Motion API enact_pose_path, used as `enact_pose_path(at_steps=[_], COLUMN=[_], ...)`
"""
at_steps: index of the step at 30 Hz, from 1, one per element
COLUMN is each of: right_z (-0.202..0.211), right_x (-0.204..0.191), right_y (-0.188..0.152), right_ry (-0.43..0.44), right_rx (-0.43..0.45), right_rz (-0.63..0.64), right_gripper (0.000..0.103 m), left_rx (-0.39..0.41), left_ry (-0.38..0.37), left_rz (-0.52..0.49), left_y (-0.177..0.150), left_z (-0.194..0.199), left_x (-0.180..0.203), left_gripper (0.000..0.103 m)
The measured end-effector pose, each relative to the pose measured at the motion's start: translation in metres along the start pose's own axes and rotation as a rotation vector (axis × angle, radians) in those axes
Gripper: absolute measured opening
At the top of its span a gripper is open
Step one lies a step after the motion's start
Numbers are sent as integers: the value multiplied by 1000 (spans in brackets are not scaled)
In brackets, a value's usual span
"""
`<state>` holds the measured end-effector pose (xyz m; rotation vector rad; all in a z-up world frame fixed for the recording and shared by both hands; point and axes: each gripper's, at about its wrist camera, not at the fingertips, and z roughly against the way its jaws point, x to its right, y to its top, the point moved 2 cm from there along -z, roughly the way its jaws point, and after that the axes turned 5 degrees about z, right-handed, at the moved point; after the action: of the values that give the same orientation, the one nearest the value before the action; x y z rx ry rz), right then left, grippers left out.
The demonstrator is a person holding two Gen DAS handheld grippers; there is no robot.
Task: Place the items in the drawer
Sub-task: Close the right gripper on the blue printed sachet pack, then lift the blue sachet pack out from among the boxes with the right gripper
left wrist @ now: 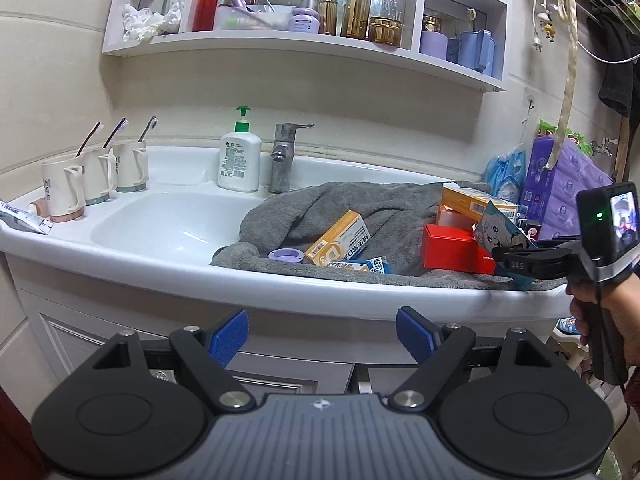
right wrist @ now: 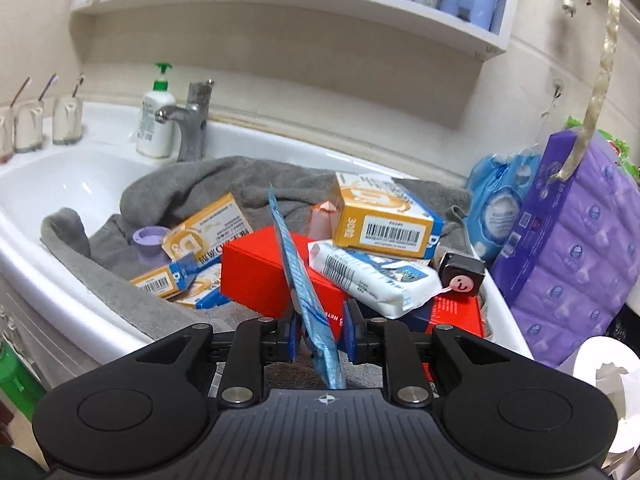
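Jaws of the right gripper [right wrist: 322, 334] pinch a flat, glossy blue packet [right wrist: 298, 276].

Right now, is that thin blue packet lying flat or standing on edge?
On edge: the blue packet stands upright between the right gripper's fingers, above the red box.

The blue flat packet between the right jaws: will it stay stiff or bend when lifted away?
The blue packet looks thin, seen edge-on, so it probably flexes and may sag above the right gripper. It seems light for its size. Its glossy film could slip, since the jaws pinch only its lower part.
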<state>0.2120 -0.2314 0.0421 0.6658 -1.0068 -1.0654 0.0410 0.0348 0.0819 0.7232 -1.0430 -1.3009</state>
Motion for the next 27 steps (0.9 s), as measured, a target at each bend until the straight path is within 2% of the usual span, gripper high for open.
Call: enact_pose_path(at_steps=[4, 9, 20, 22, 27], right_z=[-6, 6, 46, 43, 31], right_x=[-4, -10, -37, -42, -34], right_y=[-4, -6, -5, -4, -2], right_ry=[-25, -66, 0, -4, 2], right_rx=[-6, 47, 109, 95, 66], right_rz=[15, 59, 155, 182, 140], right_gripper=[16, 12, 11, 10, 11], left_rx=[-1, -6, -24, -29, -33], left_ry=[1, 0, -15, -18, -19], left_rz=[-2, -4, -20, -23, -28], left_y=[-1, -1, -6, -8, -10], left_z=[1, -1, -7, -7, -7], left_x=[0, 1, 12, 14, 16], left_gripper=[97, 97, 97, 97, 97])
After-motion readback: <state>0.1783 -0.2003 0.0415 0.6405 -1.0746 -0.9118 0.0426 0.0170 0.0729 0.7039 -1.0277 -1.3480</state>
